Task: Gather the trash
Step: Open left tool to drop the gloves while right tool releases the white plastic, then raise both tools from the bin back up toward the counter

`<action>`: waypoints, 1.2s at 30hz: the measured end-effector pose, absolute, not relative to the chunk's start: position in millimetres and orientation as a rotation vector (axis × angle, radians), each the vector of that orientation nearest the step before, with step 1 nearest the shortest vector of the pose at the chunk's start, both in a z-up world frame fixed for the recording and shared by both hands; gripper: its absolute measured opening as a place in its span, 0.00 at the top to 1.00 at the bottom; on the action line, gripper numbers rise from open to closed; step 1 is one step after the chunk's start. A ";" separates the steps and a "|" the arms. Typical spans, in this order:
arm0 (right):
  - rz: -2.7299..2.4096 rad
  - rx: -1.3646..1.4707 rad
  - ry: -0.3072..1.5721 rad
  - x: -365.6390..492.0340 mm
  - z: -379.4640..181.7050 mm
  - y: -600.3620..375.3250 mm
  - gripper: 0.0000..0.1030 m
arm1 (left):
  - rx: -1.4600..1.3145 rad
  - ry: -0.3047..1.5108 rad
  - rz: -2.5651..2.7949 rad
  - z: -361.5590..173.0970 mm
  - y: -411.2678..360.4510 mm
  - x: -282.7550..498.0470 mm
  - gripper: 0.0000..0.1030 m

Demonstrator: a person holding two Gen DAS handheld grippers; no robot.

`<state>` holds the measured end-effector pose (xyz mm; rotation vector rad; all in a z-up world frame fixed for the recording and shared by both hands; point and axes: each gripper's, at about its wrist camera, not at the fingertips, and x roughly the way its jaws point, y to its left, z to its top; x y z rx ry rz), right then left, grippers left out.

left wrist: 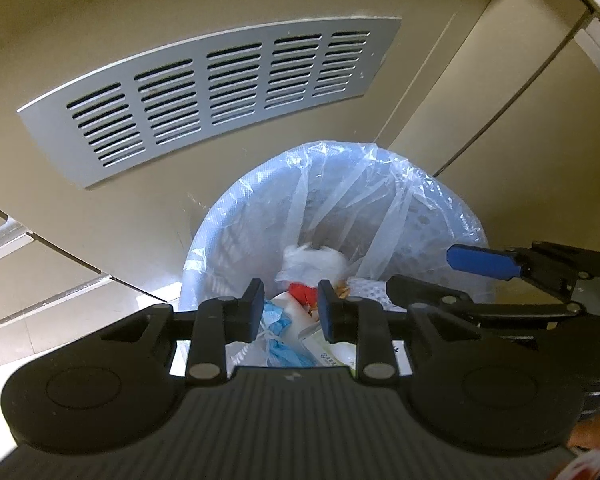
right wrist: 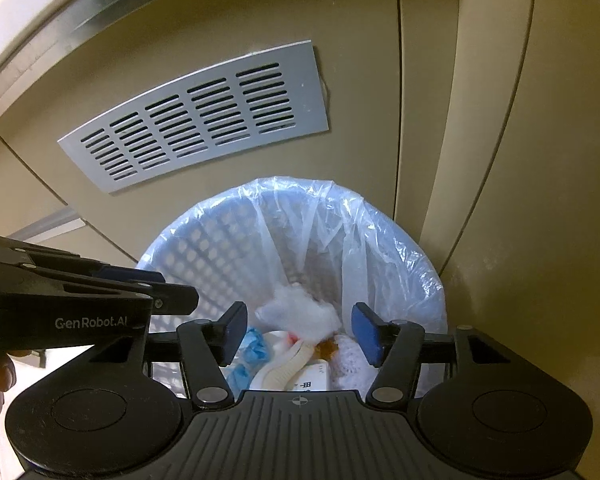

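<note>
Trash [right wrist: 296,314], seemingly tissue, fills lined basket [right wrist: 204,248] under vent [right wrist: 196,120]; both fingers open, empty.

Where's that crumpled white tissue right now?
In the right wrist view the crumpled white tissue sits centre frame, between the right tool's open pads, over the rubbish in the lined basket, below the wall vent.

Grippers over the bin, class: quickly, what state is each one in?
Left gripper: open, narrow gap, holding nothing.
Right gripper: open wide, holding nothing; a white wad shows between its fingers.
</note>
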<state>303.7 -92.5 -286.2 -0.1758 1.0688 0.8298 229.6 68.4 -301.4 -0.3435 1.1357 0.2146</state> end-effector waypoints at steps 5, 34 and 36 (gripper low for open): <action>0.821 -0.162 1.054 299.2 -273.0 -97.0 0.38 | -0.343 1.123 0.224 -291.1 67.6 226.3 0.71; 0.782 -0.067 0.981 223.8 -136.4 -164.3 0.29 | -0.261 0.983 0.150 -150.6 41.8 141.0 0.41; 0.794 -0.062 0.980 219.8 -126.8 -168.4 0.28 | -0.243 0.968 0.146 -139.6 36.2 135.9 0.37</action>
